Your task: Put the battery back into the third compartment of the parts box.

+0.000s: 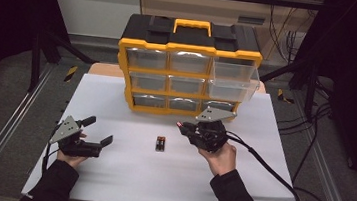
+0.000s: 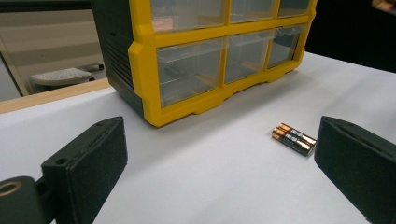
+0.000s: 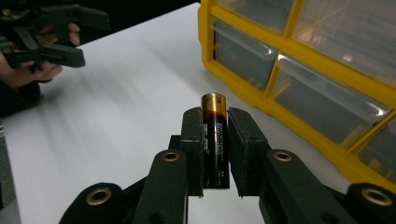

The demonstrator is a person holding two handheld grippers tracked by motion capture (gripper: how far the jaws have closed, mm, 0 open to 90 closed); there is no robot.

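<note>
My right gripper (image 3: pixel 215 116) is shut on a black battery with a gold cap (image 3: pixel 215 135), which stands upright between the jaws. In the high view the right gripper (image 1: pixel 183 127) hovers above the white table, just in front of the yellow and black drawer cabinet (image 1: pixel 188 66). Two more batteries (image 1: pixel 161 143) lie side by side on the table in the middle, also seen as batteries (image 2: pixel 293 138) in the left gripper view. My left gripper (image 1: pixel 98 131) rests low at the left, open, with nothing between its fingers (image 2: pixel 91 163).
The cabinet has clear drawers; its upper right drawer (image 1: pixel 234 73) stands pulled out. The white table top (image 1: pixel 108 173) spreads in front. Cables (image 1: pixel 270 168) trail to the right of the right hand.
</note>
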